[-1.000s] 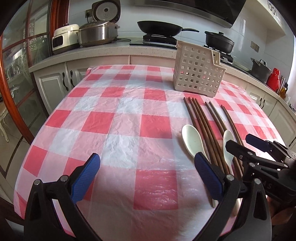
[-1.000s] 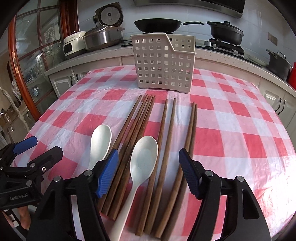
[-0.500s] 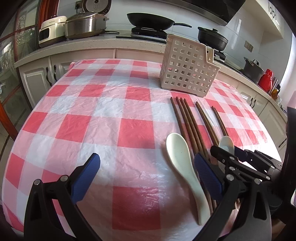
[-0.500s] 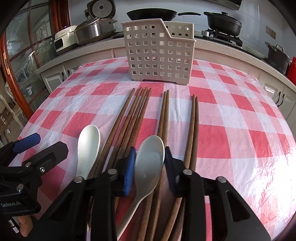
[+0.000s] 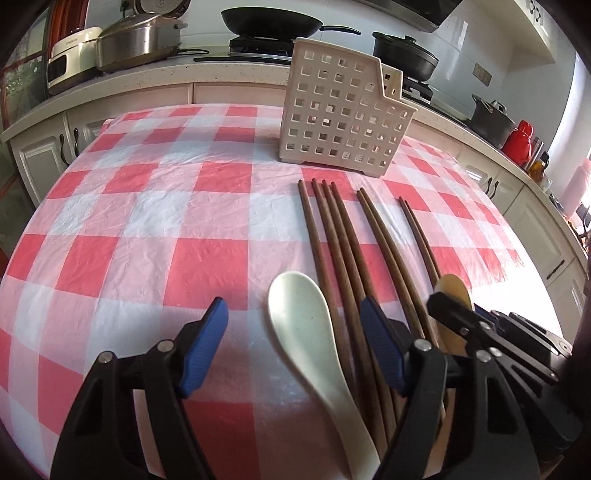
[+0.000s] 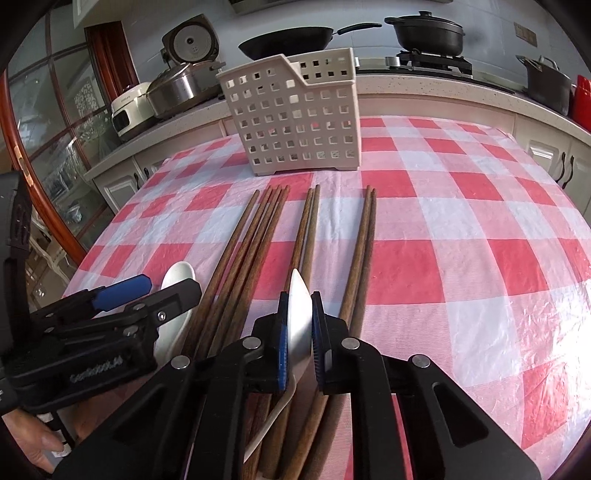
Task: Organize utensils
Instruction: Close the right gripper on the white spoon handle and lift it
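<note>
Two white spoons and several brown chopsticks (image 5: 332, 236) (image 6: 266, 236) lie on the red-checked tablecloth in front of a white perforated basket (image 5: 340, 114) (image 6: 295, 122). My right gripper (image 6: 300, 299) (image 5: 458, 310) is closing. Its blue pads press on the bowl of the right spoon (image 6: 299, 325) (image 5: 452, 288), which is tipped on edge. My left gripper (image 5: 293, 314) (image 6: 162, 288) is also closing, with the left spoon (image 5: 303, 317) (image 6: 179, 273) lying flat between its pads. Neither pad touches that spoon.
The basket stands upright at the far side of the table (image 5: 147, 221). Behind it runs a counter with a rice cooker (image 6: 192, 40), a steel pot (image 5: 136, 40), a wok (image 5: 273, 20) and black pots. A person's hand (image 6: 37, 443) holds the left gripper.
The right jaws closed onto the right spoon's bowl and tipped it on edge. The left gripper moved right until it straddled the left spoon, and its jaws narrowed.
</note>
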A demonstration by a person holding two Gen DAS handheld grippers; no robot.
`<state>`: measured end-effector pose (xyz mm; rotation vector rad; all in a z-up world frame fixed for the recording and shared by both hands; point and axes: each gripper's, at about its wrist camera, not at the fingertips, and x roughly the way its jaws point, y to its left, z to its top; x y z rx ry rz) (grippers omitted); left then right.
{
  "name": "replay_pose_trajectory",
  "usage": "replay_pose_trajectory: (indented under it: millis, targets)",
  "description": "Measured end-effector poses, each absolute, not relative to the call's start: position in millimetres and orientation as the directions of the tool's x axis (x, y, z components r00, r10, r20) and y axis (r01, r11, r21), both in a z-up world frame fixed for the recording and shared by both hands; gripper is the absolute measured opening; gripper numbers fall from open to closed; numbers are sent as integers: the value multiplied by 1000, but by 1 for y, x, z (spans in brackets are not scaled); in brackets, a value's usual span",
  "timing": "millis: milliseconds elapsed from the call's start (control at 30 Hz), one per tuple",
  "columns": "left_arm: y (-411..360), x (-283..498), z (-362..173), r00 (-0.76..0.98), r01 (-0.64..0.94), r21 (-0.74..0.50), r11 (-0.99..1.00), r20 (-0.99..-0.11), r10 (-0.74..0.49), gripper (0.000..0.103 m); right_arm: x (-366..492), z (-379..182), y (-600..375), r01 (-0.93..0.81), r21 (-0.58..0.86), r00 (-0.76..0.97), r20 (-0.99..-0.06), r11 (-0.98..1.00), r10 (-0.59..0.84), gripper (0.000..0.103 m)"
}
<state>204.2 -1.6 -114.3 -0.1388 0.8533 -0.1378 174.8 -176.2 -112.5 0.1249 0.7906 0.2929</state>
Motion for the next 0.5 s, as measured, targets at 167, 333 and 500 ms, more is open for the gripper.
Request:
replay_pose_trajectory:
  millis: [167,333,500]
  targets:
    - [-1,216,-118,622,55,-214,975,-757,-201,55,174,-111,-182,-221,230,679,-661,948,319,14]
    - [-16,223,-119,612,44,-159,986,-776,-153,42,172,-110,-184,-236,235,685,-648,943,333,14]
    - [-15,221,-119,605,28,-181,983,-780,-161,31,171,-108,-194,-233,243,696,-635,942,336,14]
